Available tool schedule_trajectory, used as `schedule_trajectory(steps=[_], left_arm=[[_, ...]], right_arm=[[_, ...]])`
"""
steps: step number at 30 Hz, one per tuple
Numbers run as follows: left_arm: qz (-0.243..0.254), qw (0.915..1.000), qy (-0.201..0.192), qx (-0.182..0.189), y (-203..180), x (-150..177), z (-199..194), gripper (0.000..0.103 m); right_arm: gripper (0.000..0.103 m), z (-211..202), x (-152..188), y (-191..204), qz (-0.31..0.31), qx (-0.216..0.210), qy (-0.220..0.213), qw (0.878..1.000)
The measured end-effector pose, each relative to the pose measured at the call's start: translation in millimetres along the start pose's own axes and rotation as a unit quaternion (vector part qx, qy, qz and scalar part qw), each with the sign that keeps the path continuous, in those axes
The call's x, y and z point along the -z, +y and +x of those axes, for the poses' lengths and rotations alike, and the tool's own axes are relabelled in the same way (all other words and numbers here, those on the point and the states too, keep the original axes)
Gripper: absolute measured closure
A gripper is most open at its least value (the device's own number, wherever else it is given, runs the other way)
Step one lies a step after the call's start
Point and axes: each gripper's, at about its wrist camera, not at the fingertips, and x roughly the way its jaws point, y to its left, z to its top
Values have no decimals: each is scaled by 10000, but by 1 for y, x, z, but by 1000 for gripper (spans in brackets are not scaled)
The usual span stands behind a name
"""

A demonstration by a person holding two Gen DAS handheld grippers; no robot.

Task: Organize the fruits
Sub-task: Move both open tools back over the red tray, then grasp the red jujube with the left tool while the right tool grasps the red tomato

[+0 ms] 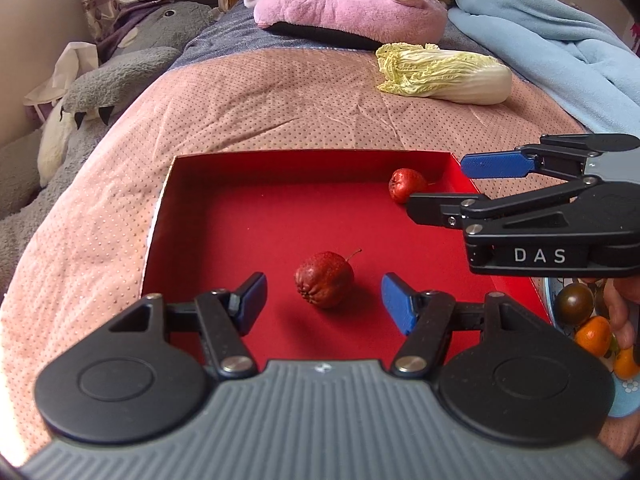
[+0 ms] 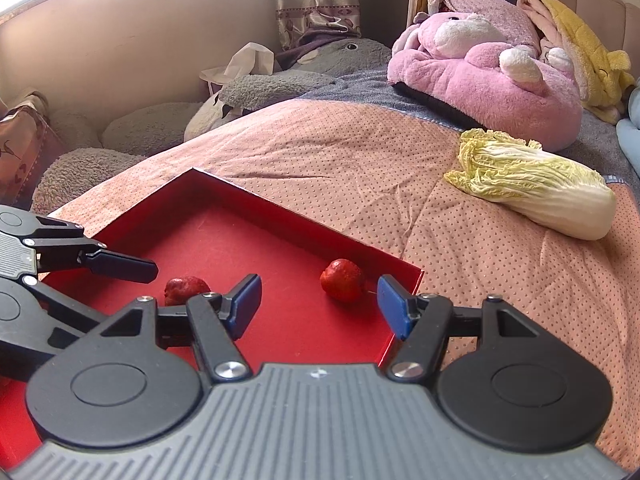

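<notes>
Oranges (image 1: 594, 334) beside tray (image 1: 240, 168): left wrist only.

Right gripper (image 1: 434, 188) is covering part of the far red fruit (image 1: 404, 184) in the left wrist view; its body is running off the right edge. In the right wrist view, the near red fruit (image 2: 185, 287) is sitting partly behind the right gripper's own left finger linkage, lower half hidden. Left gripper (image 2: 154, 280) is getting cut by the left edge there, only one finger showing clearly. Red tray (image 1: 192, 216) near edge is hiding under the camera mount. Plate of small fruits (image 1: 592, 320) at near right is mostly blocked and cropped; kinds hard to tell. Blue blanket (image 1: 560, 40) is running off the right edge.
</notes>
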Motion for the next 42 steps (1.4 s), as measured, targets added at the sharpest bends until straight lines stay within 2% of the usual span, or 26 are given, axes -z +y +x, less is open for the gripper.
schedule_trajectory(steps=[9, 11, 14, 17, 22, 25, 28, 42], left_arm=[[4, 9998, 179, -29, 3, -1, 10, 39], [-36, 9998, 178, -29, 5, -2, 12, 44], [-34, 9998, 170, -24, 6, -3, 13, 46], [20, 9999, 159, -33, 5, -3, 14, 53], [25, 9998, 163, 63, 4, -4, 14, 59], [20, 9998, 174, 121, 3, -4, 15, 65], [-36, 9997, 171, 164, 4, -5, 15, 65], [-161, 9996, 164, 136, 8, -2, 10, 66]], right_arm=[[34, 26, -6, -5, 70, 60, 197, 9998], [34, 31, -6, -4, 40, 70, 251, 9997], [34, 38, -7, -3, -16, 89, 336, 9994], [35, 44, -7, -2, -127, 164, 391, 9990], [50, 52, -8, -4, -149, 188, 482, 9986], [55, 54, -8, -3, -191, 184, 508, 9984], [62, 53, -9, -2, -201, 196, 514, 9983], [65, 35, -2, 4, -218, 169, 465, 9985]])
